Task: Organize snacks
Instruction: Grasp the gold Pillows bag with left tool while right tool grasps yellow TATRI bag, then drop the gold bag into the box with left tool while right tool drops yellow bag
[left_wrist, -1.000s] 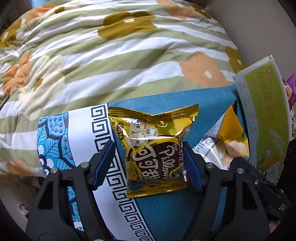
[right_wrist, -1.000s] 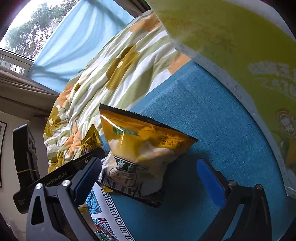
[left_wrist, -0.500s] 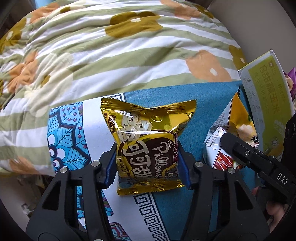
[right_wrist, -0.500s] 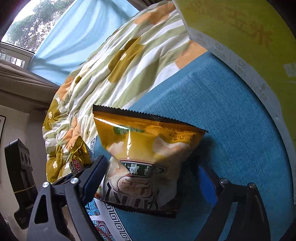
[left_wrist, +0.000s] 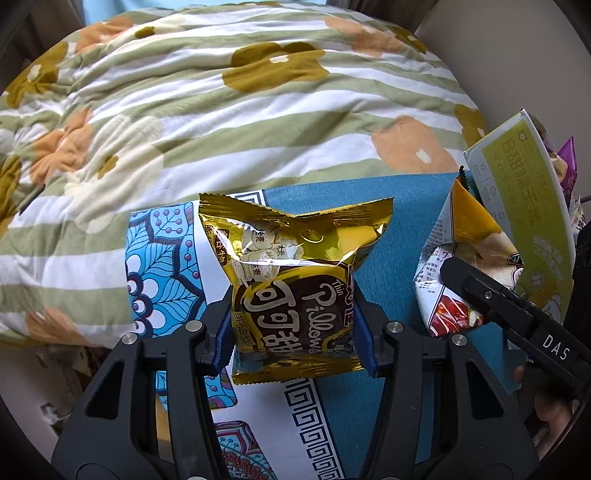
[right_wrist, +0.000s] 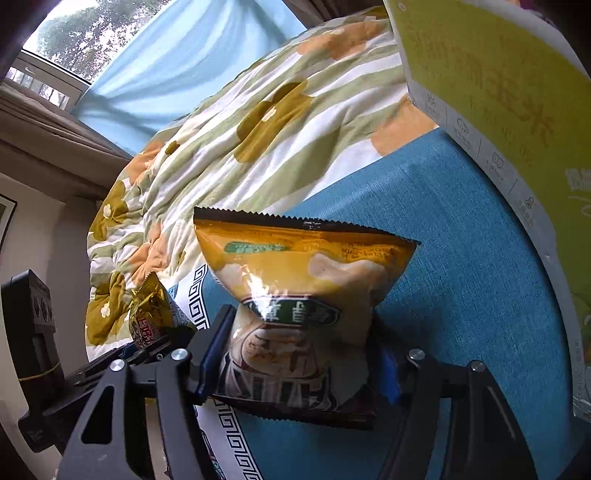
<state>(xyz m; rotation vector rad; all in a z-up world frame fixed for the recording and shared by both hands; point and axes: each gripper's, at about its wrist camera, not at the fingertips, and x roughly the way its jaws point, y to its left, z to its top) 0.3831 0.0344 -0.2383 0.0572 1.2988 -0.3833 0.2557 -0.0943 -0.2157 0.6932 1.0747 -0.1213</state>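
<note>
A gold cocoa snack packet sits between the blue pads of my left gripper, whose jaws are closing and press its sides in; it hangs a little above the patterned cloth. An orange and white snack packet is pinched at the waist by my right gripper, whose jaws are closing too. It stands over the blue cloth. The left wrist view shows the orange packet to the right with a black finger across it. The gold packet appears at the left of the right wrist view.
A tall green and white box stands at the right edge, close above my right gripper as the box. A purple packet peeks from behind it. A striped floral quilt covers the bed beyond the cloth.
My left jaws shut onto the gold packet and raised it slightly off the cloth. My right jaws came in from wide open and now squeeze the orange packet.
</note>
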